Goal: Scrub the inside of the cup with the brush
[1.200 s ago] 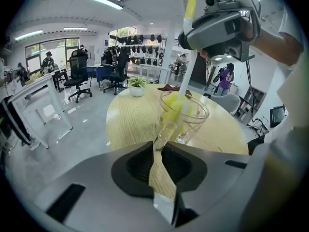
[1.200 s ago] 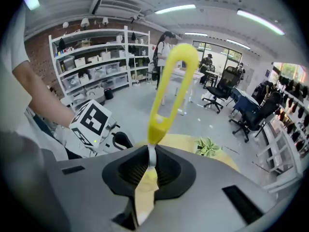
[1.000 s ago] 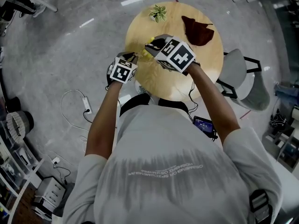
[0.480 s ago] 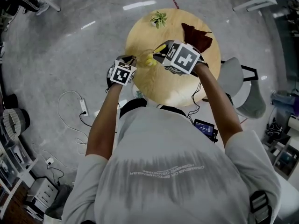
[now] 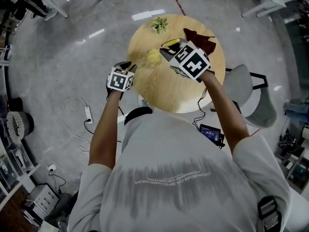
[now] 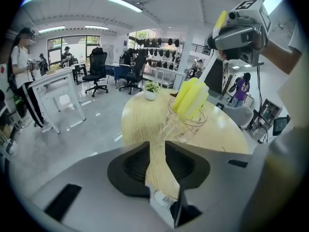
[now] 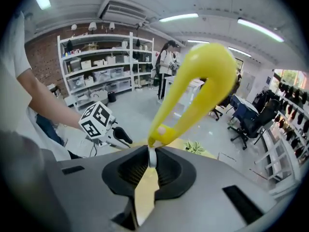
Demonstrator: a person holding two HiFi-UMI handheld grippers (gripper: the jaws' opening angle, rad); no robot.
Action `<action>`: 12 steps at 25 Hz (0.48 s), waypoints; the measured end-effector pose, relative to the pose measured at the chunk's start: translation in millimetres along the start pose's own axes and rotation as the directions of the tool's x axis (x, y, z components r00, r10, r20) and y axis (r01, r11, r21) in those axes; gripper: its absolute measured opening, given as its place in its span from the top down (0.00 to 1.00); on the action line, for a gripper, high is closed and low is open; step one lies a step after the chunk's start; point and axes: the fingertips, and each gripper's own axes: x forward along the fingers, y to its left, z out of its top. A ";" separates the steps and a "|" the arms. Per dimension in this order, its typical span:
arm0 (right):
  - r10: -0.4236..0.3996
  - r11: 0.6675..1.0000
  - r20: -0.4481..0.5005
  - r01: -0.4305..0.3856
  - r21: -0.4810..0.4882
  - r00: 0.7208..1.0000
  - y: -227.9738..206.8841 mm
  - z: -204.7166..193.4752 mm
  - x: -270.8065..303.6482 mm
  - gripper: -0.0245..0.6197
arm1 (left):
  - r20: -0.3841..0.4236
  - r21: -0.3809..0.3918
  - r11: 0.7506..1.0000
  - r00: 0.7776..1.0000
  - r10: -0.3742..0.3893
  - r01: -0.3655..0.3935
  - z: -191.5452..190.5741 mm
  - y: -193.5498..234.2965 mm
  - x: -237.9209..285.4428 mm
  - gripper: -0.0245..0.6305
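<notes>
Round and pale, the wooden table (image 5: 164,88) stands in an open workroom. The left gripper (image 6: 157,156) has just been opening its jaws. They are spread with nothing between them, and the clear cup (image 6: 186,124) stands free on the table just ahead. The right gripper (image 7: 150,166) pinches the brush (image 7: 193,86) at the base of its yellow loop handle.

I judge the cup needs steadying before scrubbing, or the dragging sponge may tip it.

The left gripper view shows the sponge end partly in the cup's mouth. The right gripper view shows the pinch, but no cup.
</notes>
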 end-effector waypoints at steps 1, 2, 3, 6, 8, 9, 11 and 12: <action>0.002 1.000 0.027 -0.003 0.018 1.000 -2.2 1.6 -6.8 0.87 | 0.020 0.005 1.000 1.000 0.012 -0.012 4.0 0.0 -4.6 0.79; 0.000 0.999 0.055 -0.002 0.037 0.998 -5.5 3.1 -14.1 0.87 | 0.044 0.007 1.000 0.999 0.017 -0.017 8.9 0.2 -9.6 0.79; -0.010 0.998 0.084 0.005 0.059 0.996 -10.2 5.1 -21.7 0.87 | 0.071 0.001 1.000 0.997 0.013 -0.013 14.1 1.1 -15.2 0.79; -0.060 0.989 0.188 0.033 0.146 0.980 -28.3 12.7 -49.6 0.87 | 0.149 -0.061 0.998 0.989 -0.018 0.027 29.6 7.1 -39.3 0.79; -0.107 0.978 0.257 0.055 0.200 0.961 -43.2 14.6 -74.9 0.87 | 0.186 -0.067 0.997 0.983 -0.012 0.025 43.5 10.2 -58.3 0.79; -0.137 0.973 0.283 0.074 0.220 0.949 -51.8 13.3 -88.7 0.87 | 0.203 -0.056 0.998 0.979 0.002 0.009 53.3 11.1 -67.0 0.80; -0.205 0.961 0.311 0.131 0.243 0.928 -67.6 5.8 -114.6 0.87 | 0.242 -0.029 0.998 0.968 0.061 -0.055 75.6 13.6 -83.4 0.81; -0.238 0.955 0.316 0.163 0.247 0.919 -73.2 0.5 -126.2 0.87 | 0.263 -0.022 0.995 0.959 0.100 -0.098 86.8 14.6 -92.3 0.84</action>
